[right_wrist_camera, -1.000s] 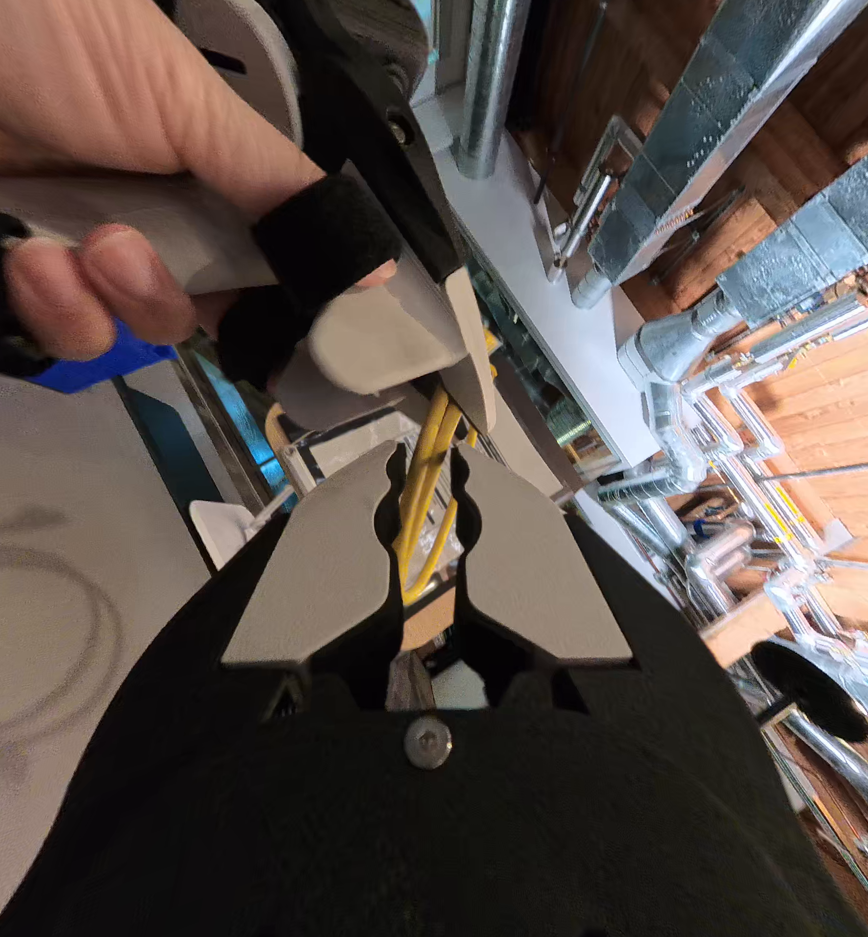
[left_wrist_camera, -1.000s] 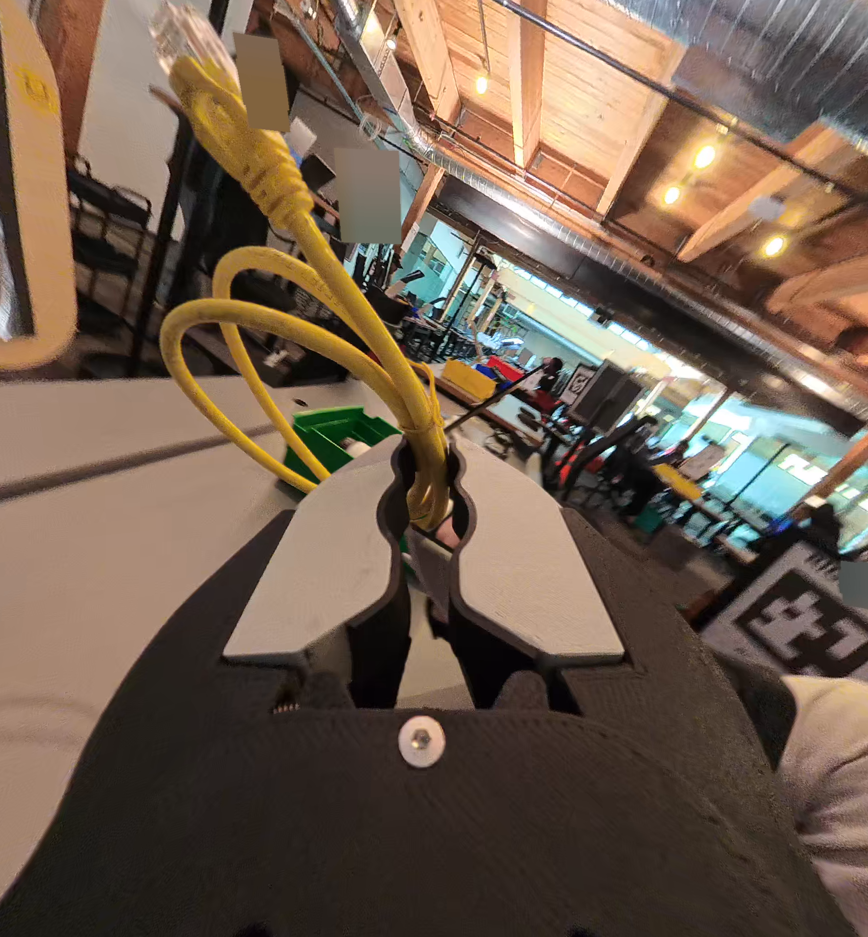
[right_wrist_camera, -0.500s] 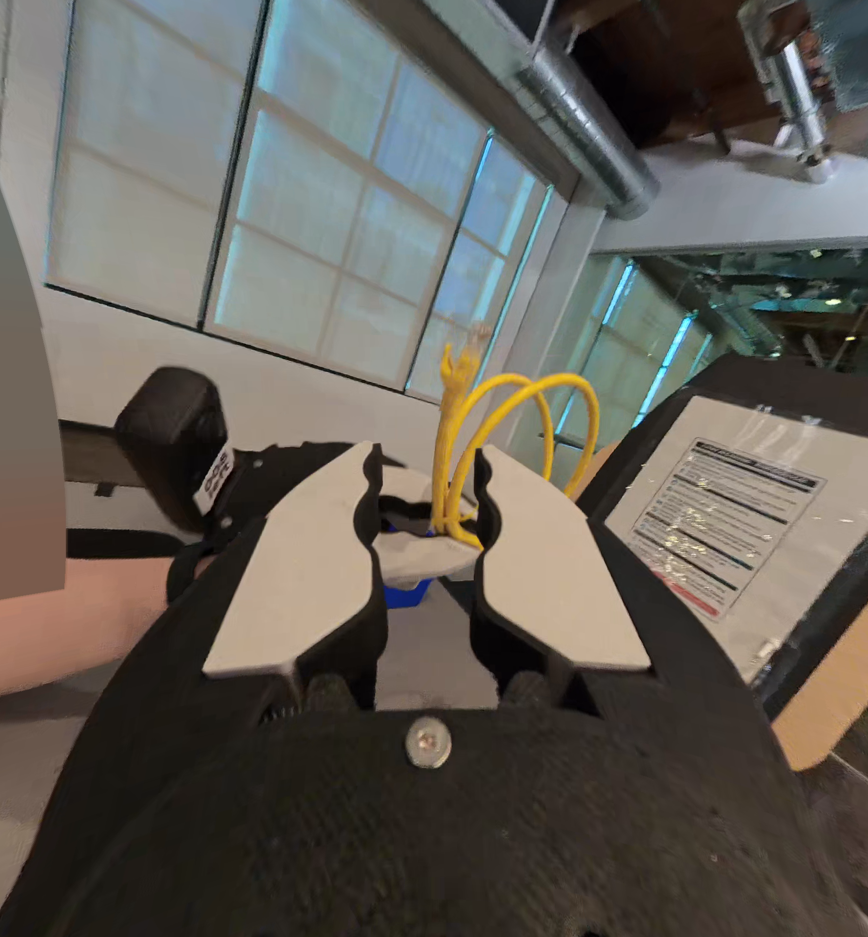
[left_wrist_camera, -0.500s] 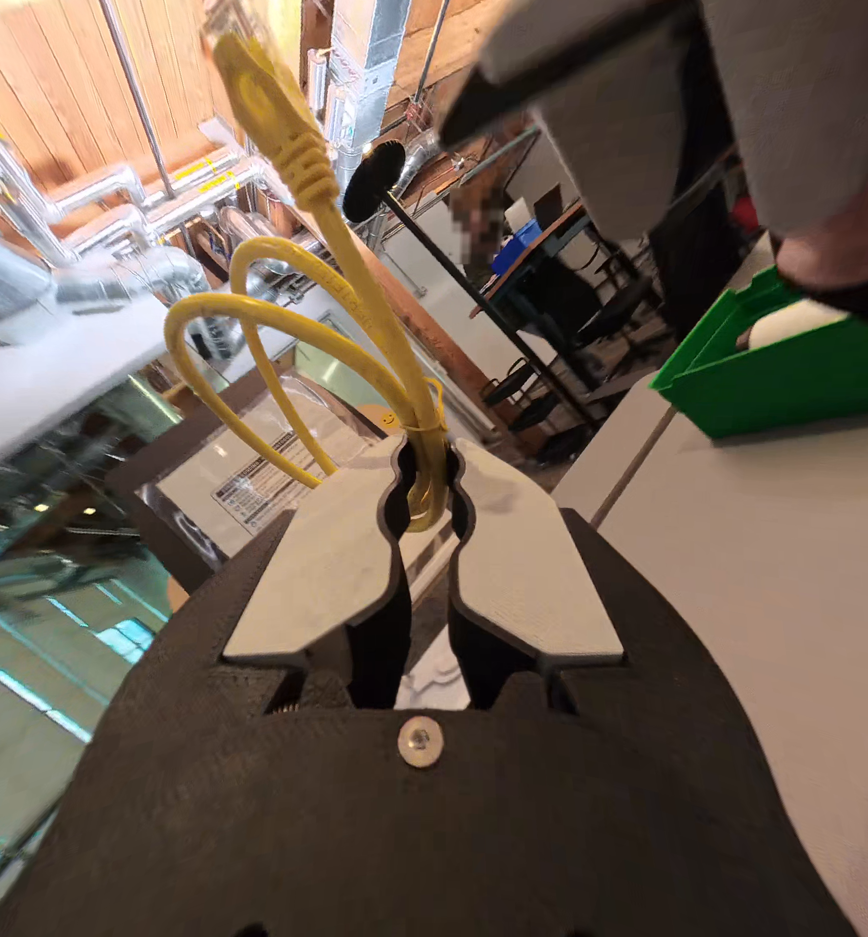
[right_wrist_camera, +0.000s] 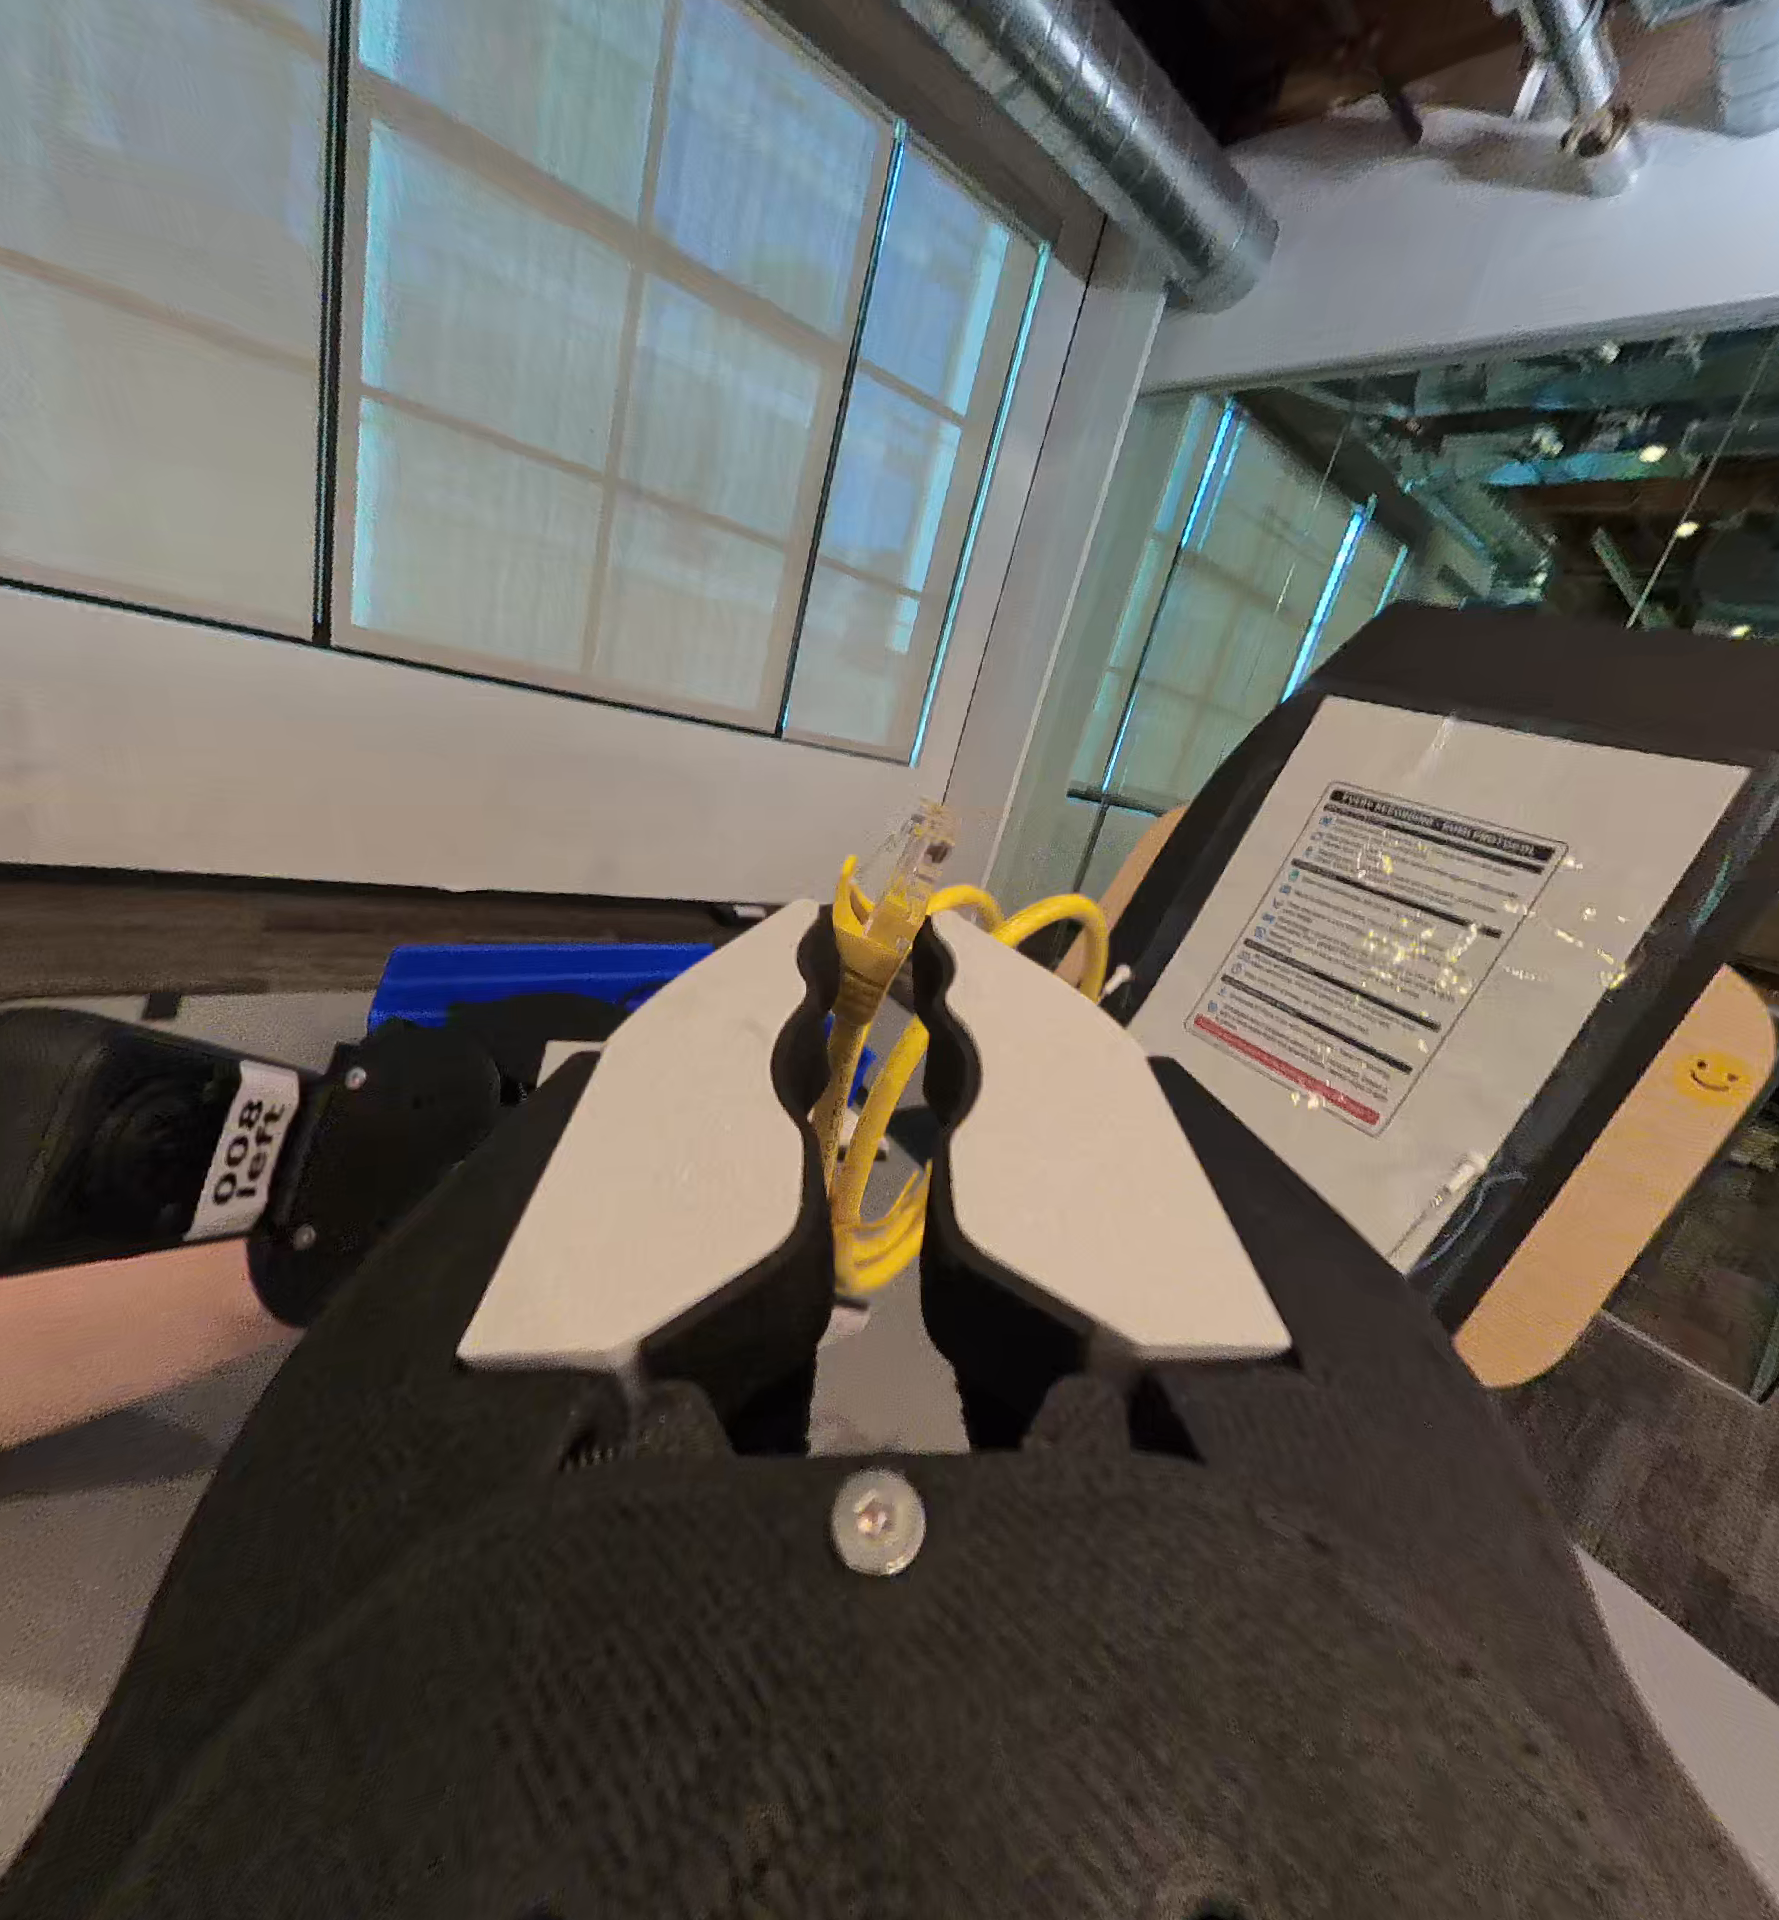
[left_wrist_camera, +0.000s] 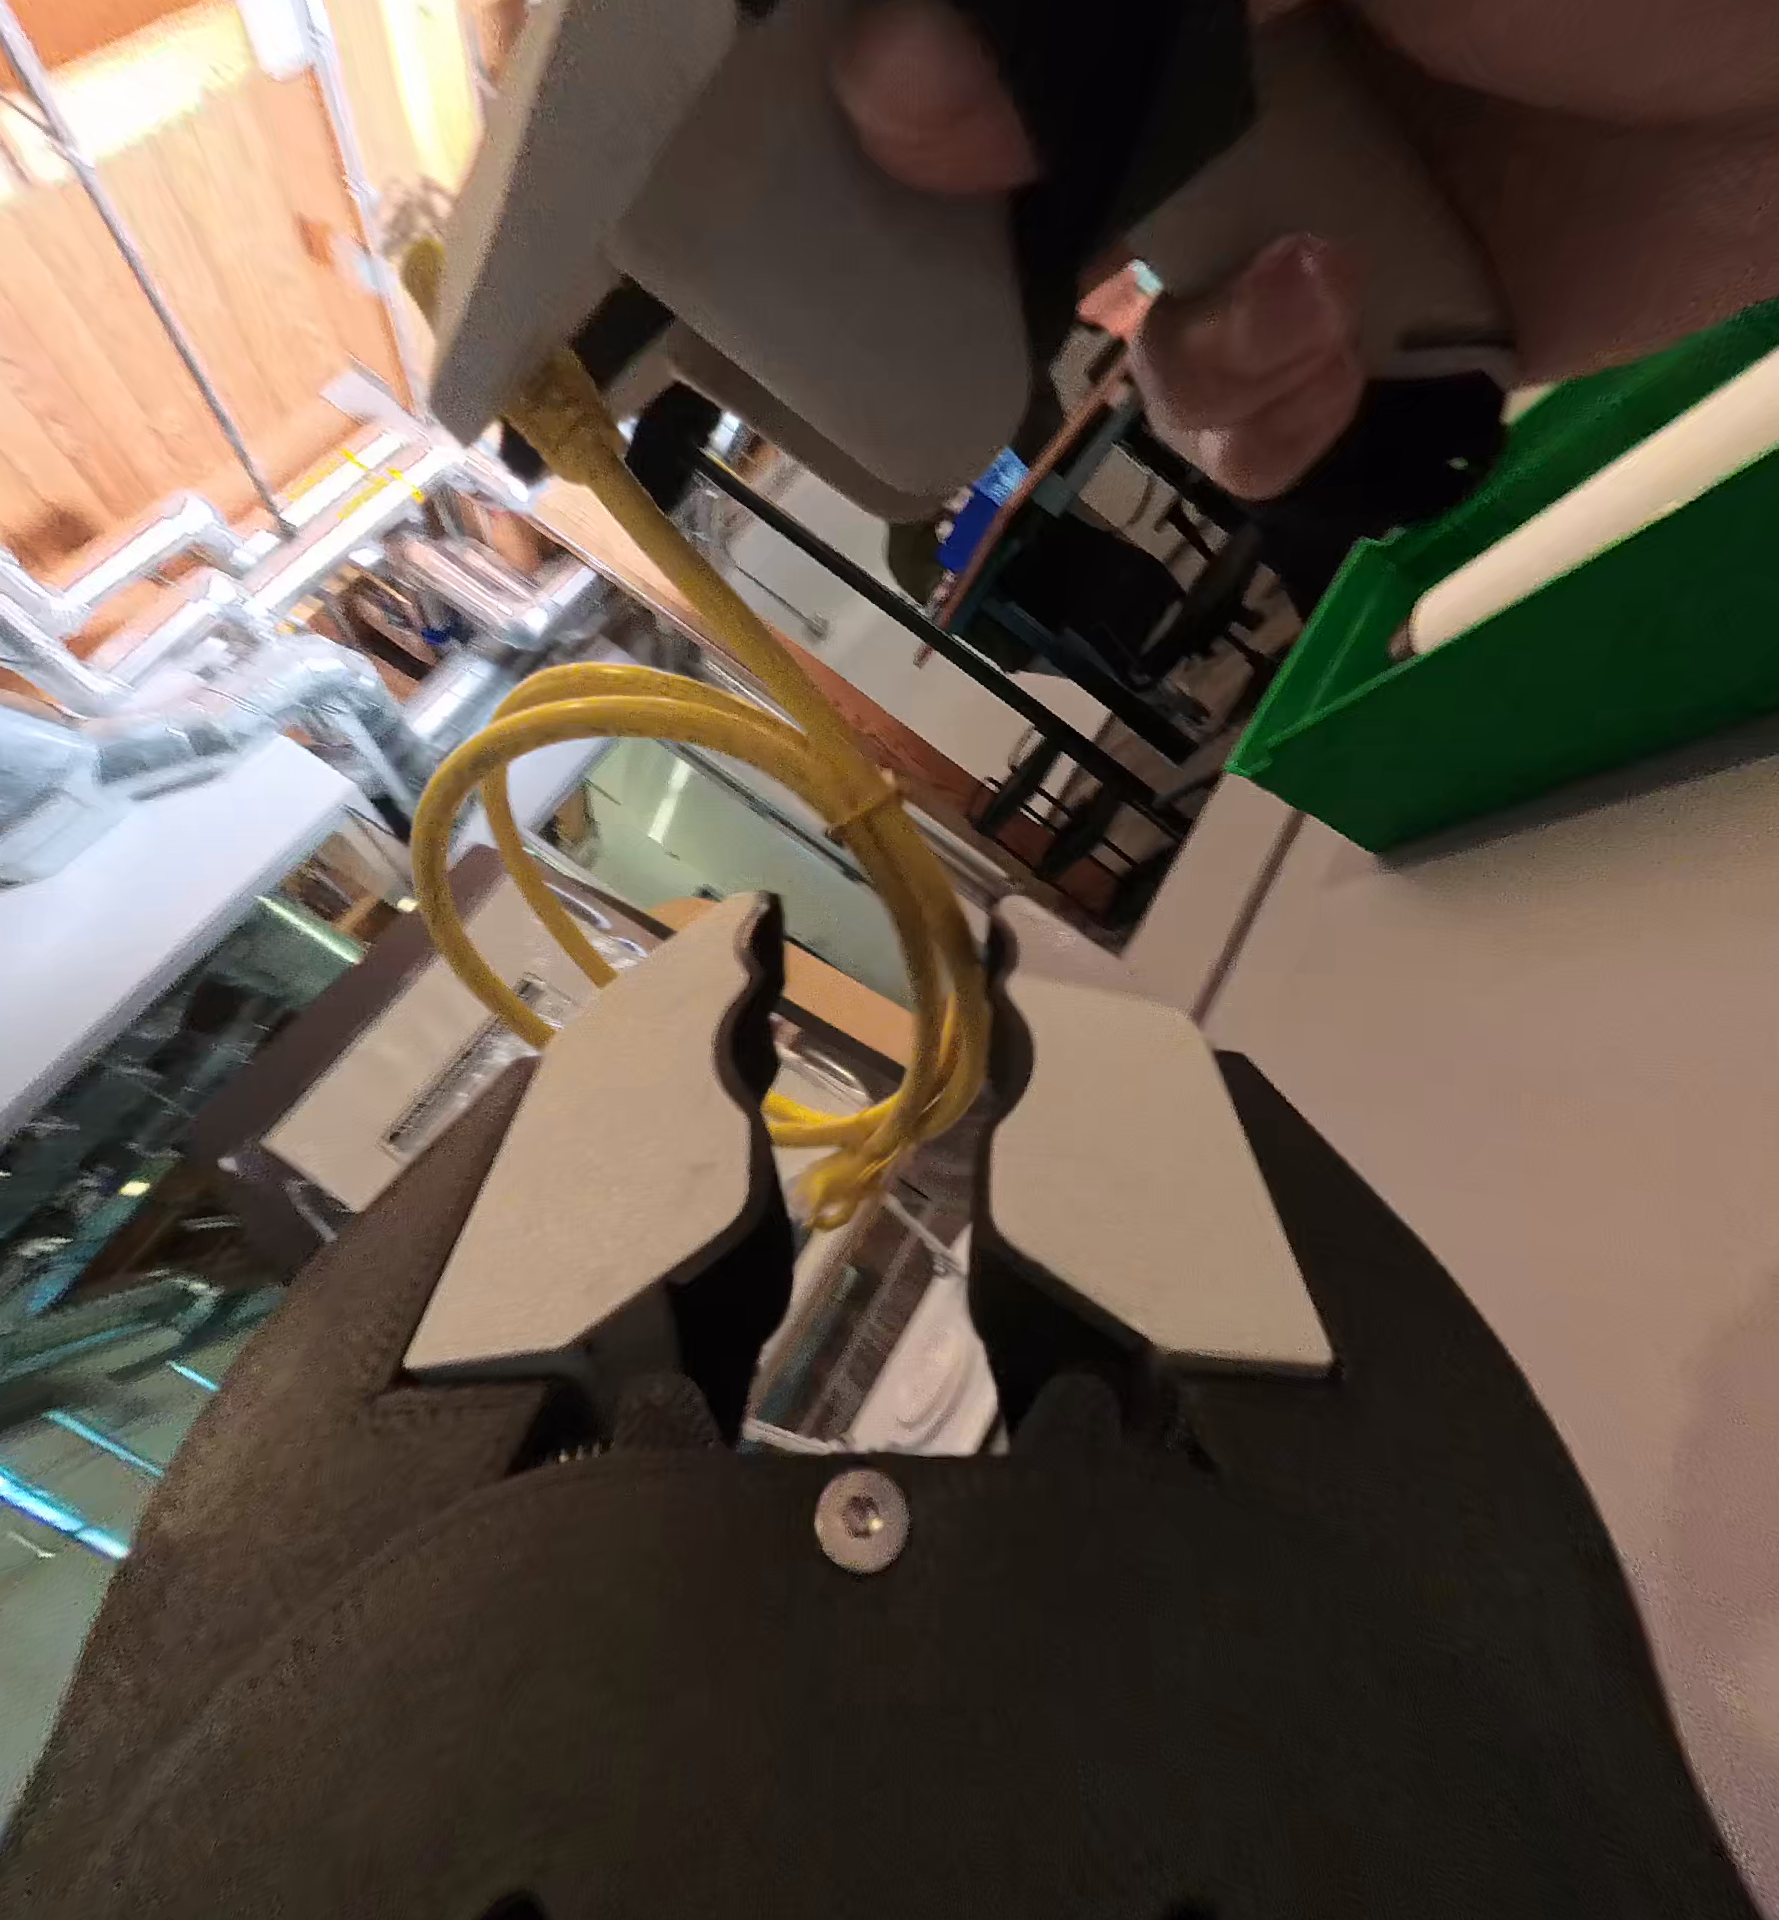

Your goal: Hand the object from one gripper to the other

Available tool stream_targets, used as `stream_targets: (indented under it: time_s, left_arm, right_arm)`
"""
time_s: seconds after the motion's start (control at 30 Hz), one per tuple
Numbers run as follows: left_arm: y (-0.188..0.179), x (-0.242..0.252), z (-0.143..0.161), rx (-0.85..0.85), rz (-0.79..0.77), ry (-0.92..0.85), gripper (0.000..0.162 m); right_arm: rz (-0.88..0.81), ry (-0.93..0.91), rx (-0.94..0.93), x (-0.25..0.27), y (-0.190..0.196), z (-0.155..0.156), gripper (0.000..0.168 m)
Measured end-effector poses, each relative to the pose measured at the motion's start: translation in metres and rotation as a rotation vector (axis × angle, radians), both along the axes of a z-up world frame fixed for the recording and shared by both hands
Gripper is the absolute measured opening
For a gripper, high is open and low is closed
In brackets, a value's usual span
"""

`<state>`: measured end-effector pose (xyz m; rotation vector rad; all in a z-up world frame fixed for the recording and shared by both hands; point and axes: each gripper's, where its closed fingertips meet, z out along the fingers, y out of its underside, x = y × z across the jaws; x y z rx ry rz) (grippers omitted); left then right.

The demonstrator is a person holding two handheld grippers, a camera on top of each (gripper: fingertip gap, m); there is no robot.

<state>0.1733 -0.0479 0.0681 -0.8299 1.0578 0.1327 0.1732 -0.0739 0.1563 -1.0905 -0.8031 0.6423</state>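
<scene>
Thin yellow network cable [left_wrist_camera: 719, 831], coiled in loops, tied with a yellow twist, clear plug at one end. Pinched near the plug by right gripper [right_wrist_camera: 869, 1023], pressed together. Hung loose between spread left gripper [left_wrist_camera: 880, 971]. Green plastic bin [left_wrist_camera: 1591, 613] on grey tabletop [left_wrist_camera: 1539, 1091] beside.

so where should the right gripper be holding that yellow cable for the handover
On the stiff moulded boot just behind the plug, where the right gripper is now shut on the yellow cable, coming from above. The coil below is floppy and hangs between the open left gripper.
</scene>
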Motion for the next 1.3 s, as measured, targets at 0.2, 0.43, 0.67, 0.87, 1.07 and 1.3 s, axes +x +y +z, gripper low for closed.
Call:
stream_targets:
  time_s: [0.2,0.43,0.67,0.87,1.07,1.3]
  left_arm:
    - [-0.017,0.007,0.000,-0.166,-0.188,-0.031,0.056]
    - [-0.003,-0.002,-0.015,0.095,-0.046,0.090,0.051]
    - [-0.012,0.004,-0.014,0.394,0.096,0.065,0.051]
    - [-0.045,0.012,0.008,0.504,0.078,0.015,0.043]
    - [-0.035,0.022,-0.007,0.430,0.084,0.112,0.052]
    - [-0.024,0.022,-0.011,0.435,0.161,0.146,0.019]
  right_arm:
    - [0.069,0.105,-0.204,0.061,0.030,0.008,0.014]
    - [0.378,0.506,-0.438,0.127,0.030,0.035,0.014]
    - [0.671,0.708,-0.564,0.130,0.019,0.047,0.014]
    - [0.726,0.767,-0.643,0.122,0.025,0.041,0.014]
    - [0.752,0.768,-0.681,0.110,0.026,0.037,0.014]
    - [0.782,0.755,-0.718,0.097,0.024,0.033,0.014]
